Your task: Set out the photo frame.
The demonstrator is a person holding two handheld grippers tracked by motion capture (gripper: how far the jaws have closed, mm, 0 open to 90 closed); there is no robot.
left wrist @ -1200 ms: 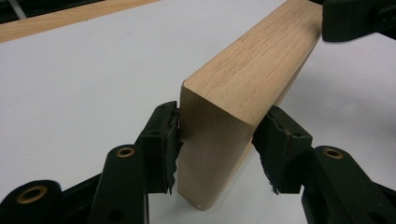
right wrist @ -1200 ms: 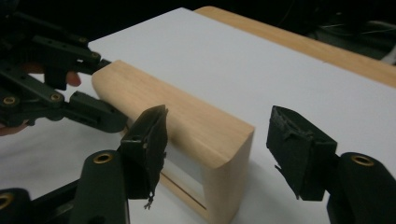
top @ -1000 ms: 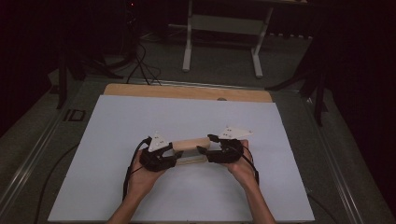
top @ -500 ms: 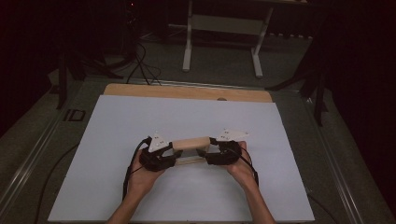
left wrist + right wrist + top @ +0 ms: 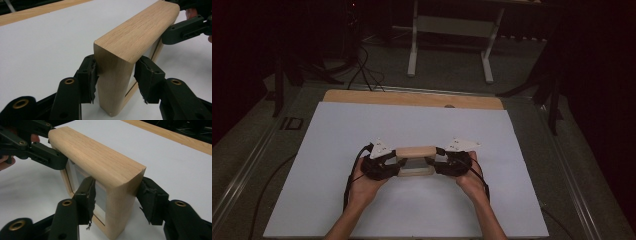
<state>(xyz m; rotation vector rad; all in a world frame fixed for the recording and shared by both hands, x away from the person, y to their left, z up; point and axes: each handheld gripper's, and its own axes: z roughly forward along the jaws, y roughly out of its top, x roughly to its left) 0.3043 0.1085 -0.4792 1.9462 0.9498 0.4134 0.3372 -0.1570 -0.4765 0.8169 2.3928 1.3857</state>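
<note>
You had one wooden frame (image 5: 415, 160) standing on edge a little below the centre of the high view, on a smooth white sheet (image 5: 337, 130) laid over a table whose pale wooden edge (image 5: 412, 98) showed along the far side. The frame was thick, light oak with a visible grain, rounded corners and a flat top; a glassy pane (image 5: 98, 195) sat recessed inside a thin white inner border. Your left gripper (image 5: 398, 165) met the frame's left end and your right gripper (image 5: 431, 164) its right end, so the frame lay straight between the two. In the left gripper view the black jaws, faced with frayed rubber pads (image 5: 93, 75), stood about half open, one on each side of the frame's end (image 5: 113, 75): the left pad touched the wood, the right one sat just off it. In the right gripper view the jaws had just been closing around the other end (image 5: 120, 202), both pads close against it. Two grippers, one frame, one sheet.
</note>
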